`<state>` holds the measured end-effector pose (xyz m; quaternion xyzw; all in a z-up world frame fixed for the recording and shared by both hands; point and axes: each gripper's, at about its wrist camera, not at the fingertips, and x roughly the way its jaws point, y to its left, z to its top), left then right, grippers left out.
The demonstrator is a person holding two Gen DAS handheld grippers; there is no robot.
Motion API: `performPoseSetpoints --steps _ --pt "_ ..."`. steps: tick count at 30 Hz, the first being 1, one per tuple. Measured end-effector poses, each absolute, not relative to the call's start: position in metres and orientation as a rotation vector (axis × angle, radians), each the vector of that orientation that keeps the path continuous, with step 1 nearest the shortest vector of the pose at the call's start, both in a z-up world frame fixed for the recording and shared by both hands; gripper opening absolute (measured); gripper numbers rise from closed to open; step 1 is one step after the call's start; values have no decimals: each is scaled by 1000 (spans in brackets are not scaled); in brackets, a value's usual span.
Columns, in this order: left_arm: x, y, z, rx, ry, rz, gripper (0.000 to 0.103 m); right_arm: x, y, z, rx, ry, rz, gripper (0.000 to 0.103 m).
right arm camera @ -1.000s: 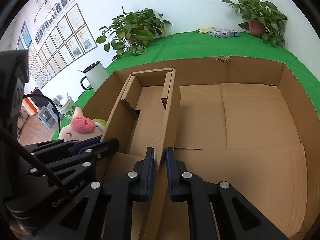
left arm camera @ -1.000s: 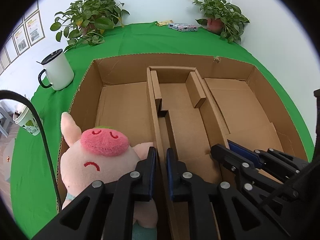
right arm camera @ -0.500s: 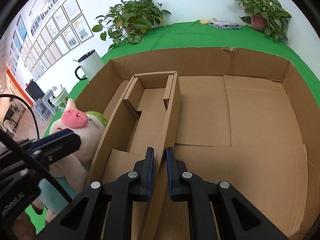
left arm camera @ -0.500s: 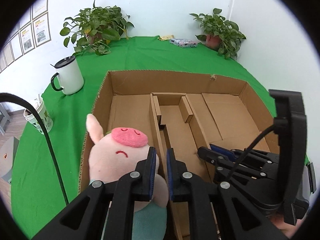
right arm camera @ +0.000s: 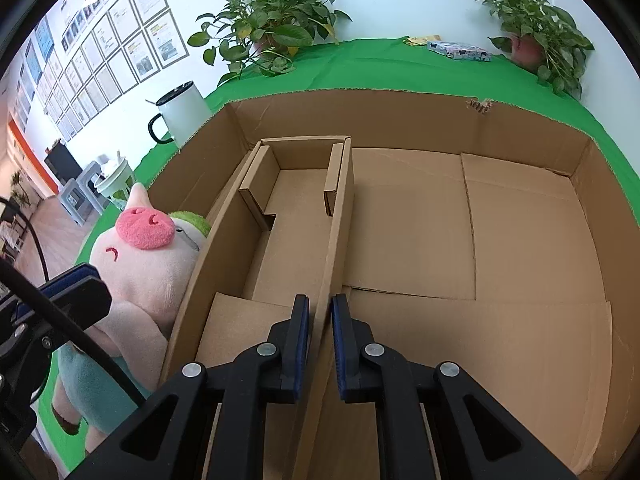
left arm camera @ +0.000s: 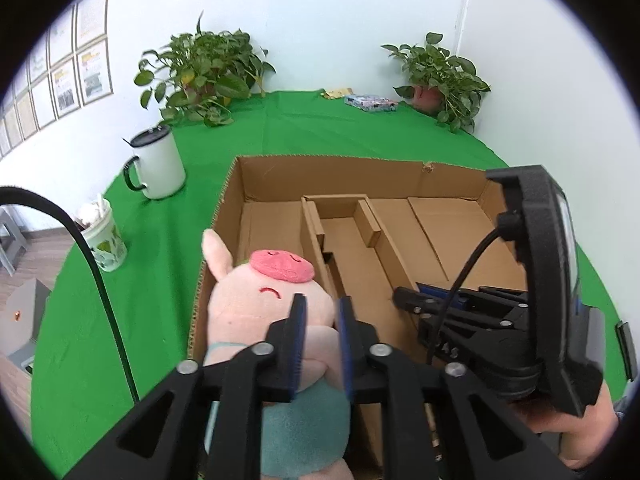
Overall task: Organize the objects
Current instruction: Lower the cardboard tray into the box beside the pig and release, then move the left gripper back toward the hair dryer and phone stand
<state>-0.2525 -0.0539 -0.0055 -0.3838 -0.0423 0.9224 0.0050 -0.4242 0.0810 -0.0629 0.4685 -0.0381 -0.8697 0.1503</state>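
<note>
An open cardboard box (left arm camera: pixel 340 168) (right arm camera: pixel 400 116) lies on the green cloth, with a U-shaped cardboard insert (right arm camera: pixel 340 208) inside it. My right gripper (right arm camera: pixel 319 320) is shut on the front end of the insert's right wall; it also shows in the left wrist view (left arm camera: pixel 416 296). A pink plush pig (left arm camera: pixel 264 300) (right arm camera: pixel 140 264) in teal trousers stands at the box's front left corner, against the insert's left wall. My left gripper (left arm camera: pixel 320 320) hovers just in front of the pig with its jaws opening. The pig shows through the gap, and the pads do not press on it.
A white mug (left arm camera: pixel 156 164) and a paper cup (left arm camera: pixel 102 240) stand left of the box. Two potted plants (left arm camera: pixel 200 72) (left arm camera: pixel 440 76) and a flat packet (left arm camera: pixel 372 103) sit at the table's back. A person's hand (left arm camera: pixel 576 440) holds the right gripper.
My left gripper has let go of the insert's left wall, drawn back and up, and its jaws have parted. The right gripper keeps its hold on the right wall.
</note>
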Motion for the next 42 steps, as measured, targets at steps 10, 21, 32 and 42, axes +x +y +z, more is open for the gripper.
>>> performPoseSetpoints --steps 10,21,32,42 --pt "-212 -39 21 -874 -23 3099 81 -359 119 -6 1111 -51 -2694 71" --pt "-159 -5 35 -755 47 3183 81 -236 155 17 1013 72 -2842 76" --pt "-117 20 31 -774 -21 3122 82 -163 178 26 924 19 -2872 73" --pt "-106 33 13 -832 6 3076 20 -146 187 11 974 -12 -2829 46"
